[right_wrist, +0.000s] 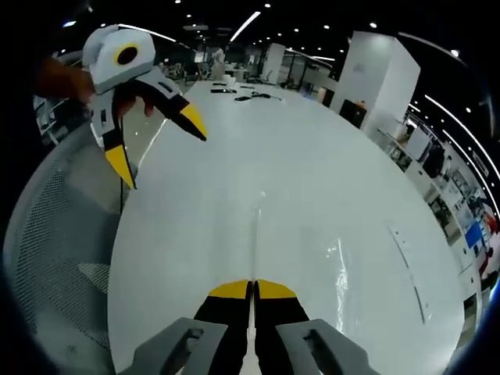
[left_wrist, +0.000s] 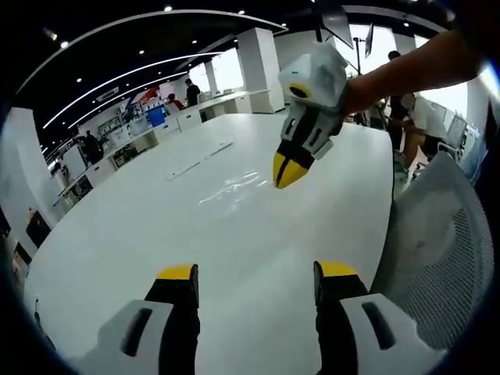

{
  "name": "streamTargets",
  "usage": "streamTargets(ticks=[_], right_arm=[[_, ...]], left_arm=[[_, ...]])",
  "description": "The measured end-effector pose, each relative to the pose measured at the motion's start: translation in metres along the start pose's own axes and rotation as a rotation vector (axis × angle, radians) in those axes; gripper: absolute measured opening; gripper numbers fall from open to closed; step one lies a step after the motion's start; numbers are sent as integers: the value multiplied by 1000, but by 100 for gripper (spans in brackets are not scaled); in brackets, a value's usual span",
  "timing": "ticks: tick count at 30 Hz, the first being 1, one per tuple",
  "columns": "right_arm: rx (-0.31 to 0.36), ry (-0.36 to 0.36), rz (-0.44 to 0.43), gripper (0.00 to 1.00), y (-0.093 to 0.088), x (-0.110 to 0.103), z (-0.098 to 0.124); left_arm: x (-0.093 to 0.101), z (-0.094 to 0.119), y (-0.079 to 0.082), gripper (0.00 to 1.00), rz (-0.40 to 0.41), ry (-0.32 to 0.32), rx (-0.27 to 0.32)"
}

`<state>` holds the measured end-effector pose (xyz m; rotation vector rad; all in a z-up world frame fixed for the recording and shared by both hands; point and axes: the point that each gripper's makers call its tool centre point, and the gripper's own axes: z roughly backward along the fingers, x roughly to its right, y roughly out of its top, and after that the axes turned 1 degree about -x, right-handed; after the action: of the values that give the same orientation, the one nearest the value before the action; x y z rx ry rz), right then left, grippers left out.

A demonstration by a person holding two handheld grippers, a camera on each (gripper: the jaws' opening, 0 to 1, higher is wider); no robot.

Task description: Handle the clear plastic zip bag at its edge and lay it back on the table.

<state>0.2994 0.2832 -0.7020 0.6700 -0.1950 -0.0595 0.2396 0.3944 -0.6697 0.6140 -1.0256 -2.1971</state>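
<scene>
yellow-tipped jaws of the left gripper (left_wrist: pixel 254 273) stand wide apart above the white table (left_wrist: pixel 141 250), while the right gripper (right_wrist: pixel 251 291) has its jaws pressed together on the near edge of the clear plastic zip bag (right_wrist: pixel 328 269), which lies flat and glossy ahead of it. thin, light and limp, the film will likely sag and slip, so the stiffer zip edge seems the best hold.
</scene>
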Motion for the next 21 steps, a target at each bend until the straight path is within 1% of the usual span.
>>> streamTargets(ticks=[2,3,5,7,16,21], right_arm=[[-6,4,9,0,0,-2,1],[-11,10,29,0,-1,-5,1],[-5,22,39,0,2,-10,3],[-15,24,55,0,0,-11,3],[-24,56,123,0,5,-29,12],[-23,74,156,0,4,-34,17]], left_arm=[[0,0,-1,57,-2,-2,-3],[0,0,-1,57,-4,-2,-4],[1,1,-1,57,-6,-4,-5],[1,1,-1,57,-7,-6,-5],[8,-2,2,54,-53,-23,-18],[12,-6,2,53,-66,-35,-19]])
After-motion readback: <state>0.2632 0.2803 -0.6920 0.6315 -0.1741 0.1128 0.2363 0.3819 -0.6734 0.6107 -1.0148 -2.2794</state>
